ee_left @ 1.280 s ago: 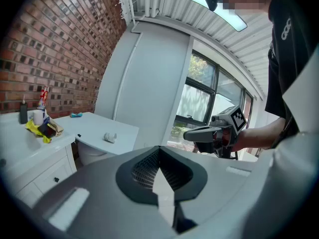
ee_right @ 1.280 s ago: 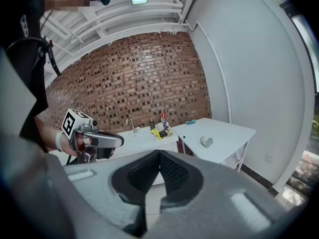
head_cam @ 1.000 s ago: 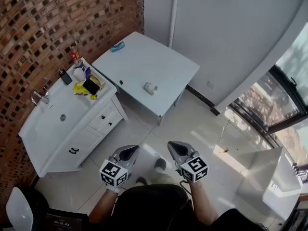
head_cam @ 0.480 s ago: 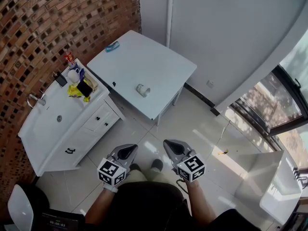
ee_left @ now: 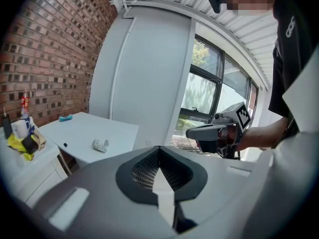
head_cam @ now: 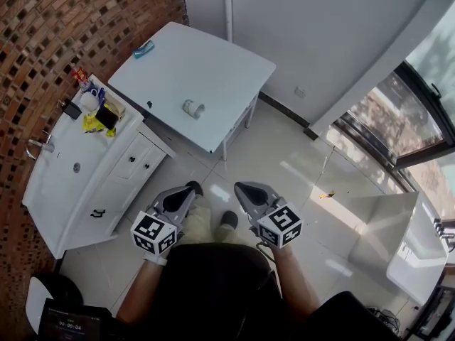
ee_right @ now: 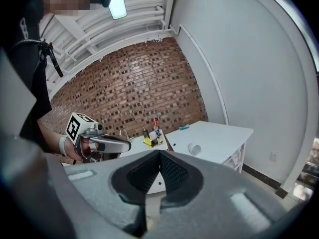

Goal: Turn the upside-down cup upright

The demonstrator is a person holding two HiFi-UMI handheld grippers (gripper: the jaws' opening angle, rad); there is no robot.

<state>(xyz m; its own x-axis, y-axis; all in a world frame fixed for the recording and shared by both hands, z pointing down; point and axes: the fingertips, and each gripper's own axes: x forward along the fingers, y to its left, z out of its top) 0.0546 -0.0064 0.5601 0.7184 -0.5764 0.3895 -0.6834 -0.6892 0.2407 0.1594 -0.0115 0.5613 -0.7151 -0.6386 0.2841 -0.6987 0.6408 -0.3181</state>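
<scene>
Cup (head_cam: 193, 109): lies on its side on the table (head_cam: 206, 69), close to its near edge; the mouth faces right. Its interior cannot be made out.
Table: white, set against the grey wall, far from both grippers. It also carries a small blue item (head_cam: 143, 48) at the far left corner.
Cabinet (head_cam: 106, 190): white, with drawers, just beside the table on its left.
Basin (head_cam: 65, 158): sunk into the cabinet top, with a drain hole at its centre and a tap (head_cam: 39, 145) at its left.
Cabinet clutter (head_cam: 96, 109): white jug, yellow packet and dark object grouped at the far end of the top.
Left gripper (head_cam: 189, 187): clenched, jaws together on themselves; held over the floor tiles, well apart from the cup.
Right gripper (head_cam: 239, 186): clenched, jaws together on themselves; beside the left gripper, well apart from the cup.
</scene>
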